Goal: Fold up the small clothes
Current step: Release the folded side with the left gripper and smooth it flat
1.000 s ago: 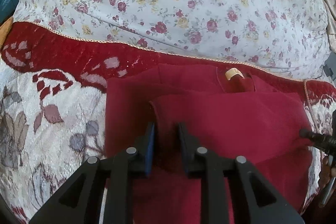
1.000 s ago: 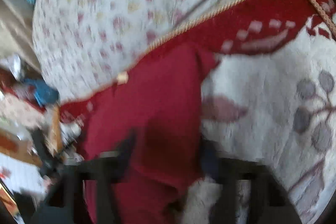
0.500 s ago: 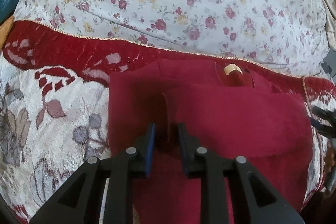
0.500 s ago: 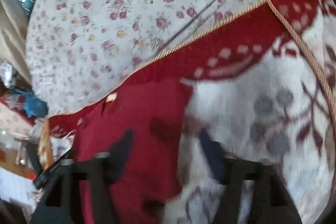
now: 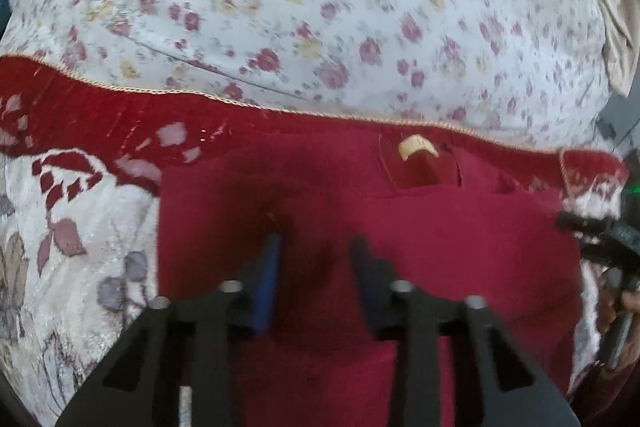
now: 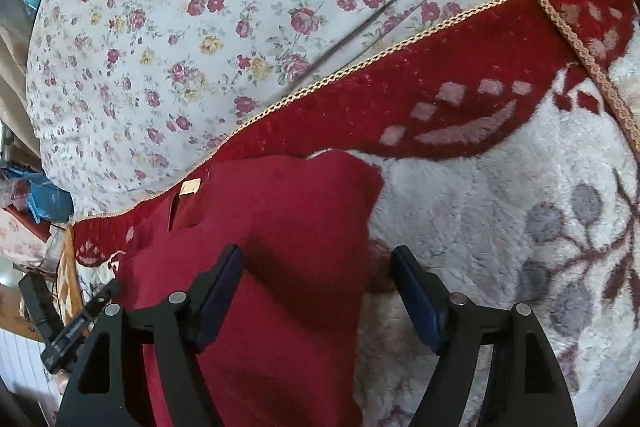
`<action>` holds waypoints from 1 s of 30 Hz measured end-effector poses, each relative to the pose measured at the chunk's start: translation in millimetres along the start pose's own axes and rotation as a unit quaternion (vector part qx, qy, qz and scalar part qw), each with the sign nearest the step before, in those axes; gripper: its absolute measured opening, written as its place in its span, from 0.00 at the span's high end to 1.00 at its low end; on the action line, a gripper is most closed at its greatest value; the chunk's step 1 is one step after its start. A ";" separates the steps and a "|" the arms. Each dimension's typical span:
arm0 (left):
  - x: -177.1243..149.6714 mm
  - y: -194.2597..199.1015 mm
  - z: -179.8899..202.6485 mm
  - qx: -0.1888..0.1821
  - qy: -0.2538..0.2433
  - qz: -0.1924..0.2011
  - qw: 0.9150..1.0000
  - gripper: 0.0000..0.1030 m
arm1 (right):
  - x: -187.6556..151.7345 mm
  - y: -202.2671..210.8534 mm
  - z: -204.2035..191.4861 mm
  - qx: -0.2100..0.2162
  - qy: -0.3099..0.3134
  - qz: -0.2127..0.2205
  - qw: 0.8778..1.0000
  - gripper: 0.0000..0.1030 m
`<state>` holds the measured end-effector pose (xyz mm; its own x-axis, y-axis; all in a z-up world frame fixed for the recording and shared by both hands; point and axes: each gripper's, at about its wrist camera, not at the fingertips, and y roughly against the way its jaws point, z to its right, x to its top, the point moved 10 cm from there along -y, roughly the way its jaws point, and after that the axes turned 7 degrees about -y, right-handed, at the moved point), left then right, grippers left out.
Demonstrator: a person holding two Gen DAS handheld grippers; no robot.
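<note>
Folding the red garment (image 5: 440,247) is the step in hand, and by how it lies one fold seems to be down already. The cloth forms a rough rectangle with doubled layers on the plush red-and-white blanket (image 6: 500,211) of a bed. Its tan label (image 5: 416,149) sits near the far edge, close to the blanket's corded border and the floral sheet (image 5: 320,7) beyond.

The left tool (image 5: 316,243) points down at the middle of the garment with its jaws standing narrow. A dark ridge of cloth rises between them, but the blurred view does not show whether the pads pinch it.

The right tool (image 6: 316,259) stands wide open over the garment's right-hand edge. One finger is above the red cloth and the other above the pale blanket, and it has hold of nothing.

The next move probably calls for the left tool to free or settle its ridge so the layers lie flat. Both tools would then need fresh grips on one side, each catching every layer at an edge or corner. They could then carry that side across to meet the opposite one. The thick cloth may spring back or slide on the plush pile, so the grips should be low and even.
</note>
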<state>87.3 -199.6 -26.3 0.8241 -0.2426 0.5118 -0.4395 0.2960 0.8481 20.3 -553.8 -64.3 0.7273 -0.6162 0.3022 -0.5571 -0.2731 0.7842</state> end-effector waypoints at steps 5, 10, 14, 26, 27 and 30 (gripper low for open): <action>0.2 1.6 -1.1 -0.004 0.018 -0.005 1.000 0.91 | 2.8 2.7 4.7 -0.001 -0.003 0.006 1.000 0.21; 5.1 38.4 -24.7 0.018 0.021 0.022 0.999 0.91 | 7.3 5.6 -9.0 0.002 0.018 0.023 1.000 0.21; -13.9 10.4 -33.5 0.012 0.043 -0.023 0.999 0.90 | 12.5 -20.0 -14.8 -0.040 0.042 0.024 0.998 0.22; -18.6 5.3 -22.9 0.049 0.004 -0.020 0.999 0.50 | -59.4 5.5 -29.8 -0.131 0.216 0.007 0.968 0.41; -19.8 6.4 -20.9 0.047 0.002 -0.019 0.999 0.45 | -57.4 3.7 -17.6 -0.139 0.201 0.009 0.970 0.37; -23.1 13.7 -19.7 0.046 0.001 -0.012 0.999 0.37 | -49.0 26.4 -6.8 -0.078 0.116 0.019 0.990 0.36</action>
<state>69.3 -171.7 -29.2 0.8357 -0.2473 0.4904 -0.4502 0.2030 0.8695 -27.3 -525.9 -54.6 0.7894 -0.4327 0.4354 -0.5305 -0.1242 0.8385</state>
